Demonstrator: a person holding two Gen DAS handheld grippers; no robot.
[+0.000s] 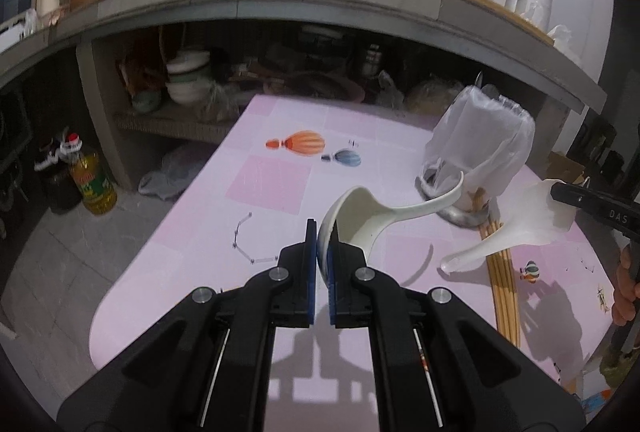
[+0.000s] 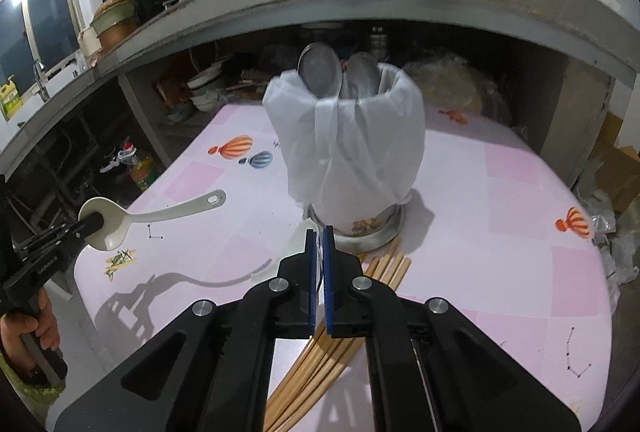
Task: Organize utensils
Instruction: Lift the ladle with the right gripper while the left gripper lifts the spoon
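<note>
My left gripper is shut on the bowl of a white ladle spoon, held above the pink table; it also shows in the right wrist view. My right gripper is shut on a second white spoon, whose broad end shows in the left wrist view. A utensil holder wrapped in white plastic stands just ahead, with two metal spoons in it. A bundle of wooden chopsticks lies on the table below my right gripper.
The pink table has balloon prints. A concrete counter with pots and bottles runs behind it, with bowls stored underneath. An oil bottle stands on the floor at left.
</note>
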